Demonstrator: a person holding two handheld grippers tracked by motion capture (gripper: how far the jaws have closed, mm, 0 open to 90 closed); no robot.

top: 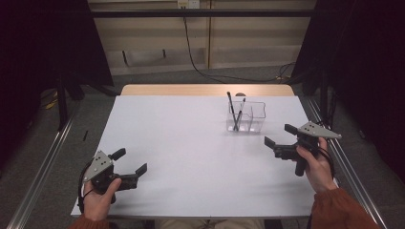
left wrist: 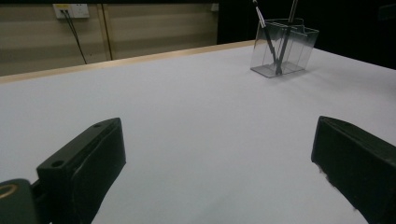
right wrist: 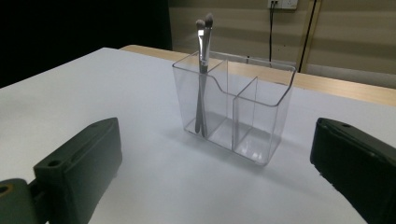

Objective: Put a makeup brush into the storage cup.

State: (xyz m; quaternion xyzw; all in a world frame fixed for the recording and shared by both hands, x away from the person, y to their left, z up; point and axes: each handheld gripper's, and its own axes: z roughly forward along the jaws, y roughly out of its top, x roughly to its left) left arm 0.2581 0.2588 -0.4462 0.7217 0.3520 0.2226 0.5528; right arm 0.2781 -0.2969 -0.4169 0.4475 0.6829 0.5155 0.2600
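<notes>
Right gripper (top: 282,140) sat jaws spread, empty — brushes (right wrist: 203,70) stood upright in the organizer (right wrist: 261,116) just ahead; left gripper (top: 128,162) also spread, well apart.

Clear divided organizer (top: 246,117) on the table (top: 191,157) at far right, two makeup brushes (top: 235,112) standing in its left compartment, left gripper (top: 129,164) near left, right gripper (top: 279,137) right, near the organizer.

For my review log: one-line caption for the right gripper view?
Open right gripper faces a clear divided organizer holding two makeup brushes on the white table.
</notes>
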